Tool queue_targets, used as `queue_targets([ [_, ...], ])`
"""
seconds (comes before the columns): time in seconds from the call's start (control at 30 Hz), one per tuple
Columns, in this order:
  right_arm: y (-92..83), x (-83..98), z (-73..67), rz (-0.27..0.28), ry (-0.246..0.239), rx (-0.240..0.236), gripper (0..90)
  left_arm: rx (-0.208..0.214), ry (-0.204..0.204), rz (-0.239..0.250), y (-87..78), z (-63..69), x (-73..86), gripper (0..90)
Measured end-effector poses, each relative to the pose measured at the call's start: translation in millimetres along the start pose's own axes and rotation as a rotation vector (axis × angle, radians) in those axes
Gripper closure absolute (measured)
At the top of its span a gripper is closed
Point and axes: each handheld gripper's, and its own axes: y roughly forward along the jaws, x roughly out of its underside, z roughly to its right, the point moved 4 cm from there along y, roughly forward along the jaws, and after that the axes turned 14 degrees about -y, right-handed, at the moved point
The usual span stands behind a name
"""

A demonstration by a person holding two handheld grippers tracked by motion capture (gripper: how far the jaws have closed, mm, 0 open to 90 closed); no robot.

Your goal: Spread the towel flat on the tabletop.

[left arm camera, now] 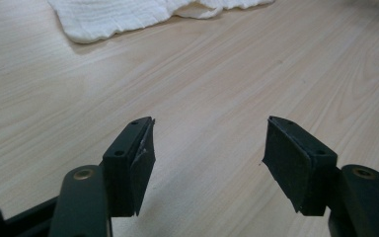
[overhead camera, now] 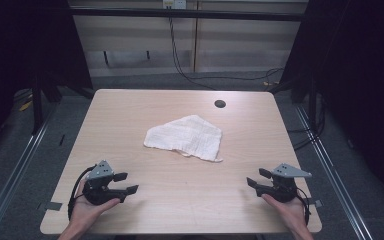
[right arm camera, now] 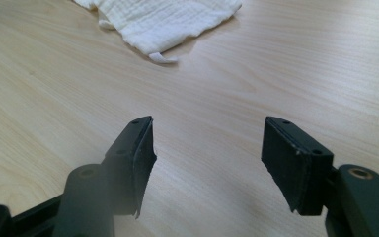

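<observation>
High view: table hole (overhead camera: 220,104) beyond white cloth (overhead camera: 186,137).

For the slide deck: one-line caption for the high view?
Start pose: left gripper and right gripper, jaws open, rest near table corners; rumpled white cloth lies untouched mid-table.

In the left gripper view the white cloth (left arm camera: 128,17) runs off the top edge, so just its near hem shows at the upper left and centre. In the right gripper view the same cloth (right arm camera: 163,19) is likewise cut by the top edge. Both views crop their own jaws at the bottom edge. In the high view the person's forearms leave the frame at the bottom, the left hand (overhead camera: 87,210) and right hand (overhead camera: 289,210) partly covered by the grippers they hold. Both upper corners there are too dark to read.
</observation>
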Motion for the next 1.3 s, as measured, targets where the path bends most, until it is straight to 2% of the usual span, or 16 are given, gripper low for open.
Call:
queue_targets([
  [0.1,0.5,-0.1,-1.1,0.001,0.006,-0.012,36.1,0.021,-0.014,-0.001,0.1,-1.9,-1.5,37.5],
  [0.17,2.3,0.0,-2.6,-0.005,0.028,-0.036,37.7,0.025,-0.017,0.001,0.6,-2.8,-2.3,37.5],
  [0.23,3.5,-0.5,-5.5,-0.013,0.01,-0.052,39.8,0.02,-0.024,-0.001,3.5,-4.6,-3.8,37.5],
  [0.3,4.9,-2.0,-8.1,-0.02,0.009,-0.05,42.5,0.011,-0.023,-0.007,4.5,-5.1,-3.5,37.0],
  [0.4,6.6,-5.7,-12.0,-0.016,0.004,-0.073,44.8,0.007,-0.016,0.001,3.4,-3.8,-2.9,35.5],
  [0.43,6.6,-7.1,-13.5,-0.017,-0.006,-0.079,45.5,0.01,-0.011,0.004,2.4,-3.1,-2.5,34.9],
  [0.5,7.3,-10.5,-16.6,-0.01,0.004,-0.107,45.3,0.032,0.019,0.009,-0.2,0.0,-1.4,32.6],
  [0.57,7.5,-15.8,-19.8,-0.01,-0.011,-0.125,44.4,0.031,0.028,0.017,-2.3,2.9,-0.6,33.3],
  [0.67,4.2,-24.8,-22.8,0.016,-0.018,-0.157,43.5,0.021,0.029,0.015,-2.5,3.4,0.2,33.7],
  [0.77,2.9,-34.8,-28.7,0.042,-0.052,-0.192,44.1,0.02,0.015,0.011,-1.4,1.0,-0.6,34.0],
  [0.9,11.6,-44.2,-29.8,0.05,-0.057,-0.243,42.7,0.016,0.011,0.003,-0.5,-0.5,-0.9,34.0],
  [0.97,15.1,-46.9,-29.2,0.046,-0.06,-0.244,39.0,0.018,0.012,0.005,-0.5,-0.2,-1.0,34.0],
  [1.0,23.3,-55.0,-28.3,0.048,-0.067,-0.261,37.4,0.018,0.018,0.006,-0.5,0.2,-1.3,34.3],
  [1.07,28.5,-62.1,-28.1,0.054,-0.076,-0.241,34.9,0.025,0.023,0.001,1.4,1.2,-1.8,34.5],
  [1.1,31.3,-67.6,-29.2,0.064,-0.073,-0.256,35.8,0.025,0.023,0.001,1.4,1.2,-1.8,34.5],
  [1.3,49.6,-91.2,-29.5,0.091,-0.083,-0.275,39.5,0.023,0.021,0.01,-0.7,0.1,-2.4,34.1],
])
